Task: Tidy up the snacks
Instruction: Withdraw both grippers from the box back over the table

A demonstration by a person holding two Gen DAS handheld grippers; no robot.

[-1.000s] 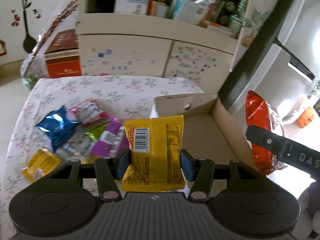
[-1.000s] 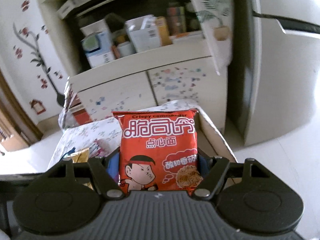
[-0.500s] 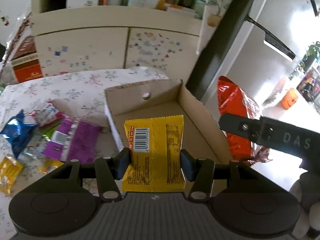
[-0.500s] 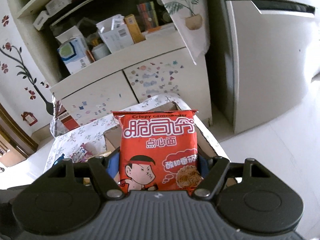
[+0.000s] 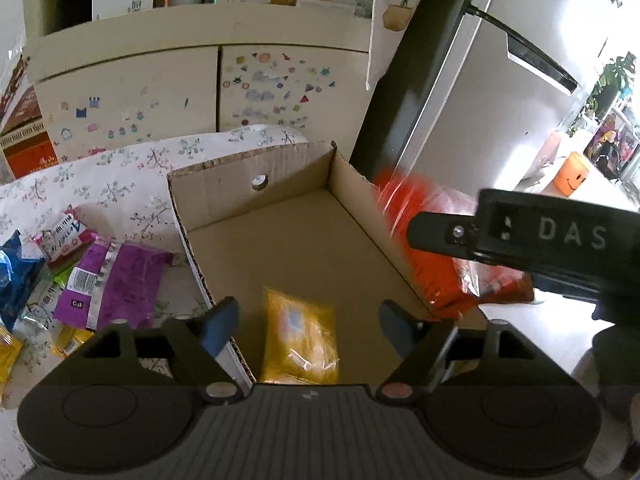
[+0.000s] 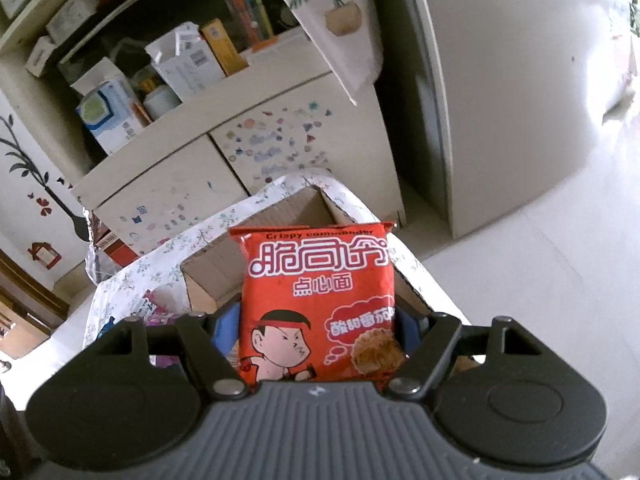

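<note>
On the floral table (image 5: 120, 184), one cardboard box (image 5: 352, 184) holds one yellow packet (image 5: 298, 344); left claw (image 5: 308, 320) released, right claw (image 6: 318, 328) grasping one red packet (image 6: 320, 300).

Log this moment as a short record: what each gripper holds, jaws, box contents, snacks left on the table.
left gripper: jaws open, holding nothing, over the box
right gripper: jaws shut on the red noodle pack
cardboard box: one yellow packet on its floor, near end
table: purple packet, blue packet, other wrappers left of the box
red pack's place: beside the box's right wall, outside it
</note>
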